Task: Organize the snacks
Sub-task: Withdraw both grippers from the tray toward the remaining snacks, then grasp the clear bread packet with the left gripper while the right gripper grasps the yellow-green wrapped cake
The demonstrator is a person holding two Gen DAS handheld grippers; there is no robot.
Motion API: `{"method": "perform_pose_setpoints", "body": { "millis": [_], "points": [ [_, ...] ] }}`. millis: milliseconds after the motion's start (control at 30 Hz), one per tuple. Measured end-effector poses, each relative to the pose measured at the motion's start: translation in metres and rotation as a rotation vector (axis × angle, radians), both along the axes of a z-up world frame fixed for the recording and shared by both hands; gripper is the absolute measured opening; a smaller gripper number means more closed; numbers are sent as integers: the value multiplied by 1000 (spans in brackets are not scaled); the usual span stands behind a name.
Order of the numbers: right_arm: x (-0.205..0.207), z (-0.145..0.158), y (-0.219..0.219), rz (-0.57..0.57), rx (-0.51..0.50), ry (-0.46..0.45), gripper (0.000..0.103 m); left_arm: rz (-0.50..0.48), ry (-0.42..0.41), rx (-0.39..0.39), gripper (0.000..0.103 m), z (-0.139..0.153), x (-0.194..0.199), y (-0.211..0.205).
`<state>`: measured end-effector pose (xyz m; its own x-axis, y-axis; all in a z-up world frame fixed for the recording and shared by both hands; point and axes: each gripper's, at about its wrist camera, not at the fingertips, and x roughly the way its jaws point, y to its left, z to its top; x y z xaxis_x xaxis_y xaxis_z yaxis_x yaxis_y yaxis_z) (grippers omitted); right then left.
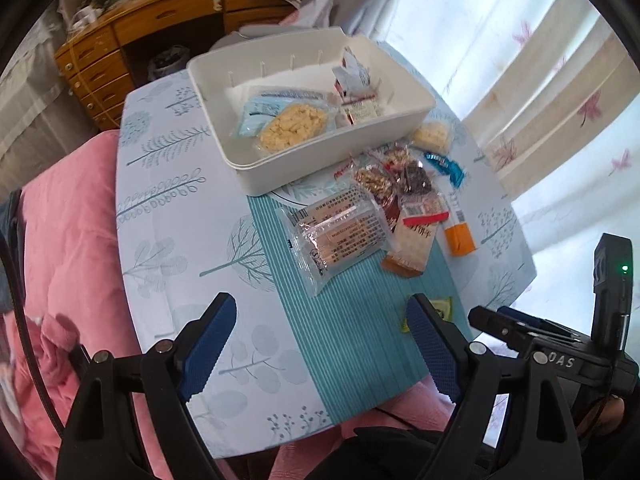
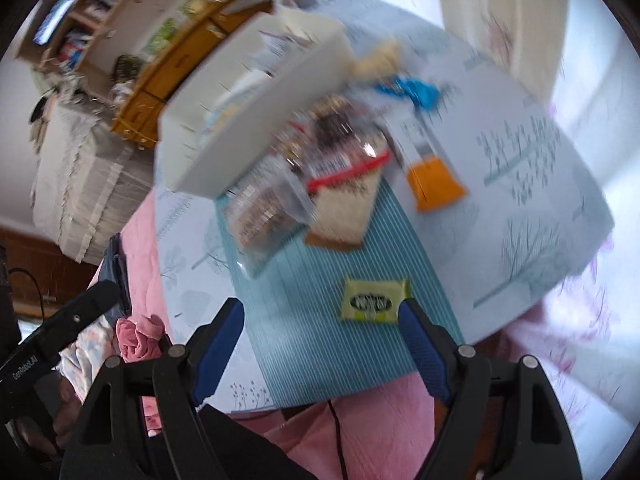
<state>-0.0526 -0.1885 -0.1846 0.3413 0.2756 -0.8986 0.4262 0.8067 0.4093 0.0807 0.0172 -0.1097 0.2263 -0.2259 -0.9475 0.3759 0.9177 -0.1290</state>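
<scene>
Left wrist view, sharp: left hand-held gripper (image 1: 320, 320) spread wide with nothing between the blue pads, hanging over the teal striped mat (image 1: 352, 320) on the table (image 1: 160, 208). Beyond it, a white bin (image 1: 280, 172) holding a pale cracker pack (image 1: 292, 130), a blue-printed pack and a small red-and-white carton. Loose beside the bin: a clear wrapped biscuit pack (image 1: 340, 236), an orange-ended sachet (image 1: 460, 232), a blue twist-wrapped candy (image 1: 446, 166) and bags of nuts and dark pieces. Right hand-held gripper (image 1: 516, 324) seen at the right edge, side-on. Wooden desk (image 1: 120, 40) behind, pink bedding (image 1: 68, 240) at left. Right wrist view, blurred: right hand-held gripper (image 2: 320, 320) likewise spread and empty, just above the mat. Shown whole only here, a small yellow-green packet (image 2: 374, 300) lying flat on the mat, its right end just beside the right pad; in the left view merely a corner peeking past a finger. Bin contents smeared and unreadable here.
</scene>
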Motion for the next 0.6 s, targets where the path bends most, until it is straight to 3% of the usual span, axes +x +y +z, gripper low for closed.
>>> {"method": "perform_pose_setpoints", "body": {
  "millis": [233, 600],
  "points": [
    [10, -53, 0, -67, 56, 237, 80, -106, 67, 67, 88, -33, 26, -31],
    [24, -84, 20, -16, -26, 352, 80, -255, 162, 165, 94, -106, 64, -82]
  ]
}}
